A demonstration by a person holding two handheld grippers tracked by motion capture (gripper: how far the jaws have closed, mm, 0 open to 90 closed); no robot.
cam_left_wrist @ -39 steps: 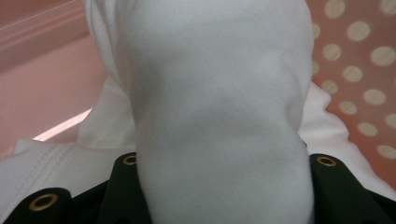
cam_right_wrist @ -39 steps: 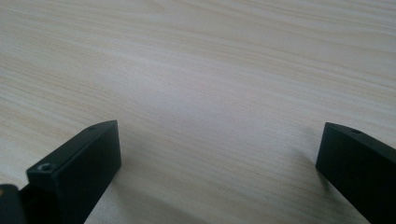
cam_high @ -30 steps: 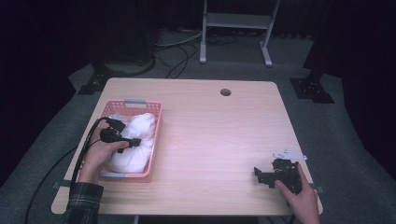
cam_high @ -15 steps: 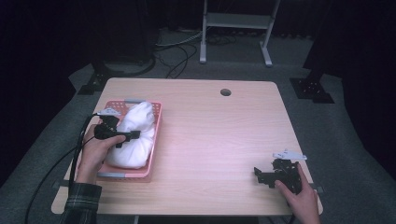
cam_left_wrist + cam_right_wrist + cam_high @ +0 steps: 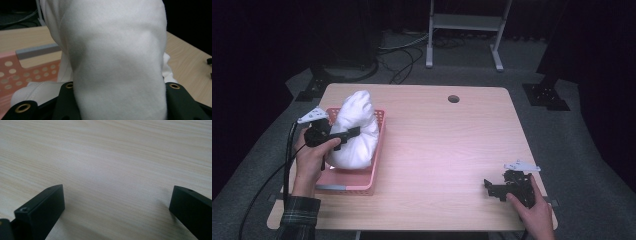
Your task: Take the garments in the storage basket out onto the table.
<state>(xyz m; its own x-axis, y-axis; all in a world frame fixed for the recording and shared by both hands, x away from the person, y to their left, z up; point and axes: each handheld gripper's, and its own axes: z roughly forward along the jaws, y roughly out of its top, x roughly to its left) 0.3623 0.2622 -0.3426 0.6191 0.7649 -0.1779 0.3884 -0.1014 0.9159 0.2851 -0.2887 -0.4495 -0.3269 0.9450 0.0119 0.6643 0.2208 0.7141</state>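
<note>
- Hanging bunched from the left gripper, the white cloth stands above the pink basket at about nine o'clock on the table; its lower folds lie in the basket.
- The jaws are clenched on a thick fold of the cloth, which bulges up between them in the left gripper view.
- The right gripper rests at about five o'clock, well apart from the basket, jaws spread over bare wood with nothing between them.
- Risk: the fold is bulky, so it could slip from the pads.
- Risk: trailing fabric may catch the basket's perforated wall and drag or tip it.
</note>
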